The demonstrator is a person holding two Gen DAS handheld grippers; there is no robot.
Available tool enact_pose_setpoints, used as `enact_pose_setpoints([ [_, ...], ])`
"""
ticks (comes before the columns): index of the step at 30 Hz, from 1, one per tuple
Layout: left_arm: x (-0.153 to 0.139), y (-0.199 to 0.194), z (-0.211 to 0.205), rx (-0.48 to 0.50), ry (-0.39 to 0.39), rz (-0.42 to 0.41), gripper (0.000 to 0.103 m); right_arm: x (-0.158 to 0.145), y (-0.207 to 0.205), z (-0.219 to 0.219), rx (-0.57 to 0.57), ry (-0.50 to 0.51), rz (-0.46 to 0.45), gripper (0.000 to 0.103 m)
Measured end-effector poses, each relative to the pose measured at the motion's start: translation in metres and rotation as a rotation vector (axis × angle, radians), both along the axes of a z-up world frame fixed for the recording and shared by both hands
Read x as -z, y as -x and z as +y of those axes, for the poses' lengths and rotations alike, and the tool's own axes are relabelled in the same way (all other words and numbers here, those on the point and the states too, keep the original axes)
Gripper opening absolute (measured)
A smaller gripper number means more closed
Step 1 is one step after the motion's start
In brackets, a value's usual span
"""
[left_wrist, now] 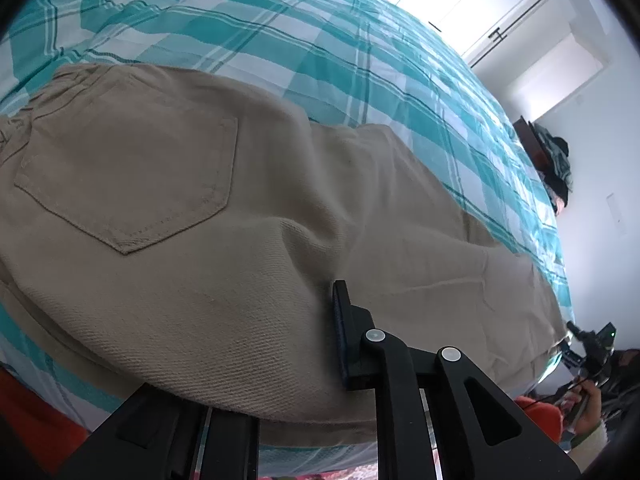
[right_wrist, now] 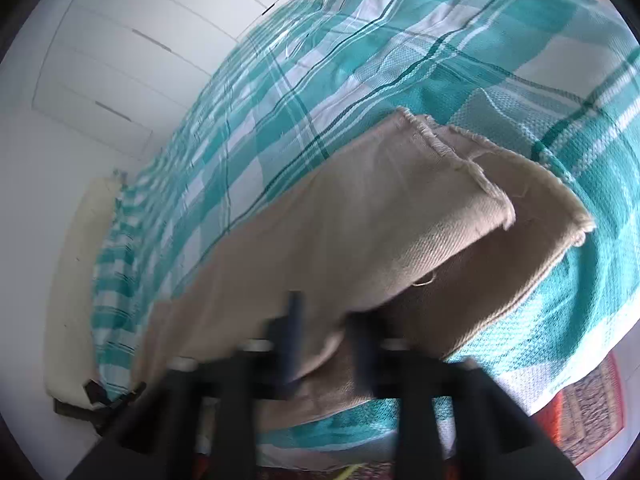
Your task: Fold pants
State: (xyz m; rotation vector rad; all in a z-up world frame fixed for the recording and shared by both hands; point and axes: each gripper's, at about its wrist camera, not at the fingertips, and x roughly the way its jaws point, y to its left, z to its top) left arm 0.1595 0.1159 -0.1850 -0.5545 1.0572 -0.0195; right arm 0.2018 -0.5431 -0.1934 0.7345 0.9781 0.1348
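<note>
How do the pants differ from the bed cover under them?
The pants are plain beige; the bed cover is checked teal and white. The pants lie in a narrow strip, one leg over the other, while the bed cover spreads wide beneath them. The pants carry a stitched back pocket and frayed hems; the bed cover shows neither. Both are woven cloth.

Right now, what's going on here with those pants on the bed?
A person with a gripper in each hand is folding tan pants on a teal plaid bedspread. The left gripper is at the seat end by the back pocket, only one finger visible against the cloth. The right gripper, blurred, is open around the edge of the stacked legs, near the hems.
</note>
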Motion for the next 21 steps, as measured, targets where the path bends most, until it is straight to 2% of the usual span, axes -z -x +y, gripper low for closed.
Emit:
enact_pose_setpoints([
  [3,0.001,-0.002,-0.002,0.001,-0.001,0.002,0.013,-0.004,0.000,-0.004,0.067,-0.025,-0.026,0.054],
  [5,-0.003,-0.001,-0.002,0.002,-0.006,-0.010,0.012,0.000,0.004,-0.023,0.167,-0.107,-0.047,0.046],
  [6,-0.005,-0.001,-0.002,0.002,-0.008,-0.014,0.012,0.001,0.005,-0.027,0.194,-0.128,-0.048,0.009],
  [7,-0.008,0.000,-0.003,0.003,-0.001,-0.020,0.012,0.002,0.004,-0.035,0.222,-0.130,-0.035,0.004],
  [9,-0.017,0.003,-0.005,0.005,0.012,-0.028,0.010,-0.005,0.003,-0.038,0.211,-0.072,-0.041,0.004],
  [10,-0.023,0.005,-0.008,0.016,0.002,-0.037,0.009,-0.016,0.003,-0.035,0.189,-0.017,-0.050,0.004],
  [12,-0.026,0.009,-0.015,0.043,-0.033,-0.039,0.010,-0.028,0.011,-0.033,0.178,0.012,-0.065,0.004],
  [14,-0.012,0.005,-0.020,0.065,-0.051,0.014,0.010,-0.032,0.020,-0.032,0.159,0.107,-0.020,0.004],
  [16,0.009,0.000,-0.023,0.060,-0.057,0.087,0.011,-0.022,0.021,-0.031,0.144,0.178,0.036,0.004],
  [18,0.014,0.001,-0.023,0.040,-0.053,0.091,0.013,-0.013,0.024,-0.029,0.151,0.202,0.056,0.004],
  [21,0.006,0.004,-0.024,0.070,-0.063,0.090,0.030,-0.019,0.024,-0.017,0.136,0.295,0.048,0.006],
])
